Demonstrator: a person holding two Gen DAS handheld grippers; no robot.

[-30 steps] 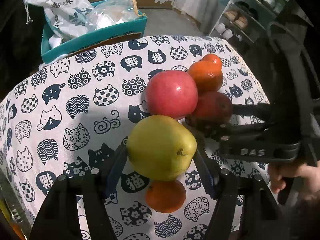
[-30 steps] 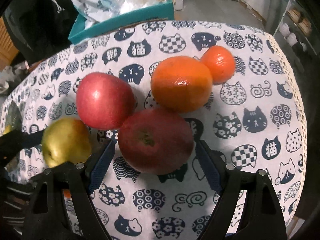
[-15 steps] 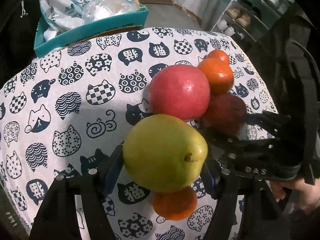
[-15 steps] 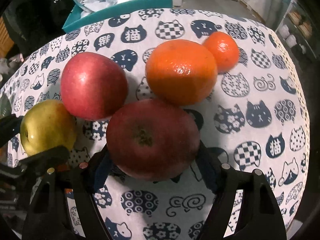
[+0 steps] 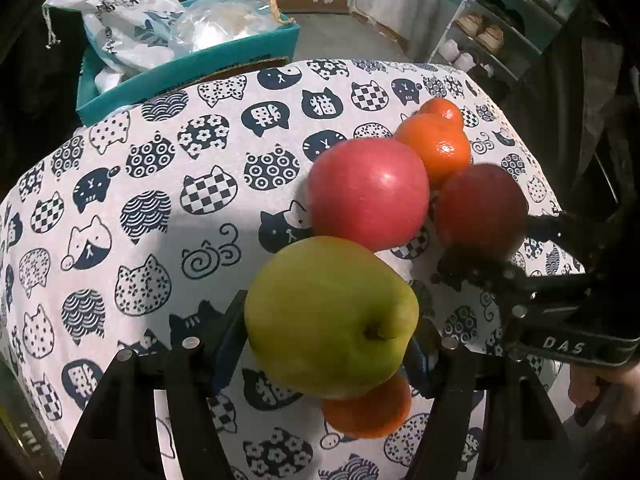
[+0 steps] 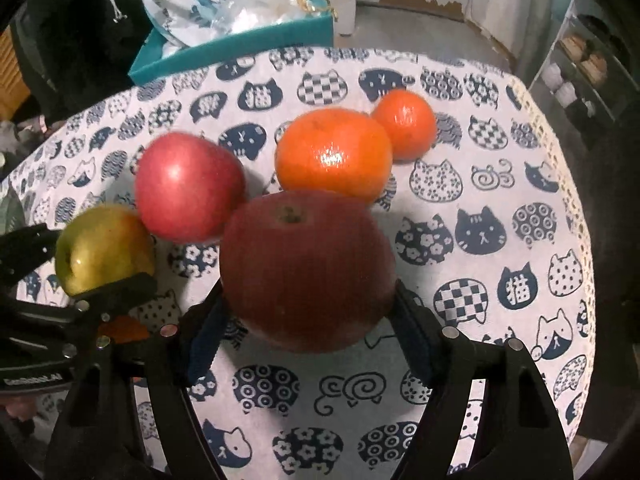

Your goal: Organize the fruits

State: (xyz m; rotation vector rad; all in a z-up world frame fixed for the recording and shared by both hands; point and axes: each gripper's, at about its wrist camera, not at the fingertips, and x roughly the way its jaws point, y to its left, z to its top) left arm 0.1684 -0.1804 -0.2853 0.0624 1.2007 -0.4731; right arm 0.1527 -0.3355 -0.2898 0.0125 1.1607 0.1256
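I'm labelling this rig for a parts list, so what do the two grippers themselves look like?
Both look alike: the left gripper and right gripper have matte black frames with silver bolt heads and blue fingers. White lettering reading DAS marks the right gripper's body. No sleeves are visible.

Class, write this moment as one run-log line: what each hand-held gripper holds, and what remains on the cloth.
left hand-held gripper: shut on green apple | right hand-held gripper: shut on dark red apple | tablecloth: pink-red apple, oranges

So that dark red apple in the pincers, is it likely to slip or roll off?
The dark red apple looks round and smooth-skinned, so it would probably roll if dropped on the cloth. It seems firm, and the right gripper pads sit at its widest part, so slipping looks unlikely.
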